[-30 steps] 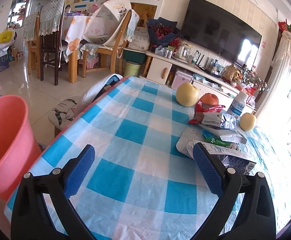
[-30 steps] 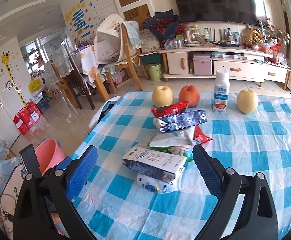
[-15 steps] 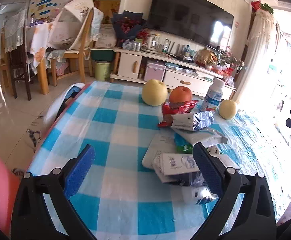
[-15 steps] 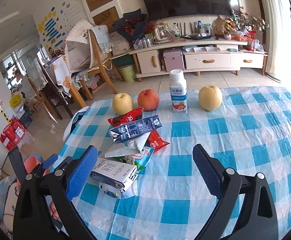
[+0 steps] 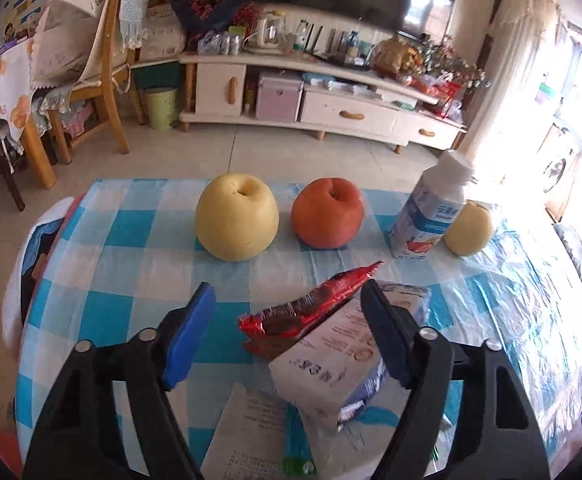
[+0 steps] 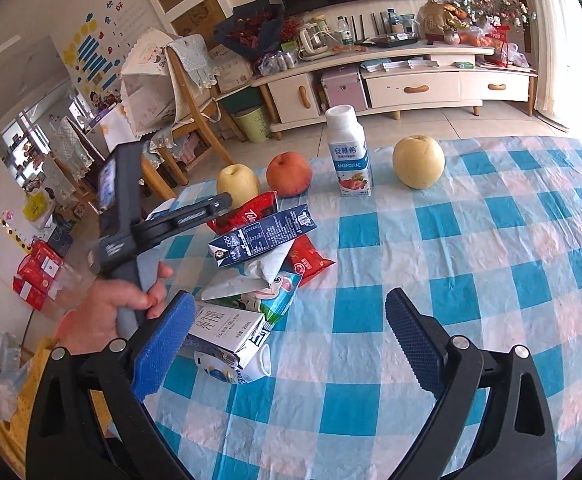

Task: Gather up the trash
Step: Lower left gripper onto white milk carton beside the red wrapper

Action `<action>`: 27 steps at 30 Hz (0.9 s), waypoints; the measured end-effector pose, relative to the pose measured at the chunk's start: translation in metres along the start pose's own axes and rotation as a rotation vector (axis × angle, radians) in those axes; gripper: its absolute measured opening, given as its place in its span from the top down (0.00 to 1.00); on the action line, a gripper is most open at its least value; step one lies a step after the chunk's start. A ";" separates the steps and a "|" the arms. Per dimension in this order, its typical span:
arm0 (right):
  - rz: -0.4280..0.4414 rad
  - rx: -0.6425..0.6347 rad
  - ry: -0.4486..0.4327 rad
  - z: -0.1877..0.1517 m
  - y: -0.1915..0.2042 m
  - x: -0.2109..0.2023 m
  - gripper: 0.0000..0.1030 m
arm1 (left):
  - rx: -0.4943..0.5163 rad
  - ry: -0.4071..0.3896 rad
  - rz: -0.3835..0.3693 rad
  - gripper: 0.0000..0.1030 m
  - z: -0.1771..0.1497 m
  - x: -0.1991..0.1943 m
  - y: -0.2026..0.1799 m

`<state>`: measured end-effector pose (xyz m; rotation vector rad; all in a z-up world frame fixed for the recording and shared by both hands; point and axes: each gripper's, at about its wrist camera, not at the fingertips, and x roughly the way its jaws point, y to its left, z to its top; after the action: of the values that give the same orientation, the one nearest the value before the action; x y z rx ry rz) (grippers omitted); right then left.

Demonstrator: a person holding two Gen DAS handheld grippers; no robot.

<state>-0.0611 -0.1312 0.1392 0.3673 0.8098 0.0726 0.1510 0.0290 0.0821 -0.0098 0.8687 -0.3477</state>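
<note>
A pile of trash lies on the blue checked tablecloth (image 6: 471, 264): a red snack wrapper (image 5: 311, 312), a dark blue milk carton (image 6: 263, 236), a white carton (image 6: 227, 332), a red packet (image 6: 311, 260) and crumpled bags. My left gripper (image 5: 287, 320) is open, its blue pads on either side of the red wrapper and the silver-backed carton (image 5: 331, 364). In the right wrist view the left gripper (image 6: 211, 210) reaches over the pile's far left. My right gripper (image 6: 287, 344) is open and empty, above the table, just right of the white carton.
A yellow pear (image 5: 237, 222), a red apple (image 5: 329, 218), a yoghurt bottle (image 5: 431, 216) and another pear (image 5: 469, 228) stand in a row at the table's far edge. A wooden chair (image 5: 103, 76) and TV cabinet (image 5: 331, 96) stand beyond.
My left gripper has swung right and forward from the table's left edge, over the pile, so the red wrapper now sits between its pads. My right gripper has come closer to the pile.
</note>
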 end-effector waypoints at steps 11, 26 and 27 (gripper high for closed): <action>0.010 -0.011 0.044 -0.001 -0.003 0.005 0.08 | -0.112 0.208 0.007 0.52 0.000 0.070 0.011; -0.036 0.042 0.104 -0.005 -0.027 0.011 0.08 | -0.024 0.230 -0.204 0.50 -0.076 0.004 -0.039; -0.034 0.043 0.124 -0.007 -0.028 0.015 0.08 | -0.017 0.229 -0.224 0.48 -0.078 0.002 -0.038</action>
<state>-0.0576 -0.1526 0.1147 0.3923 0.9412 0.0470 0.0821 0.0025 0.0354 -0.0848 1.1005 -0.5595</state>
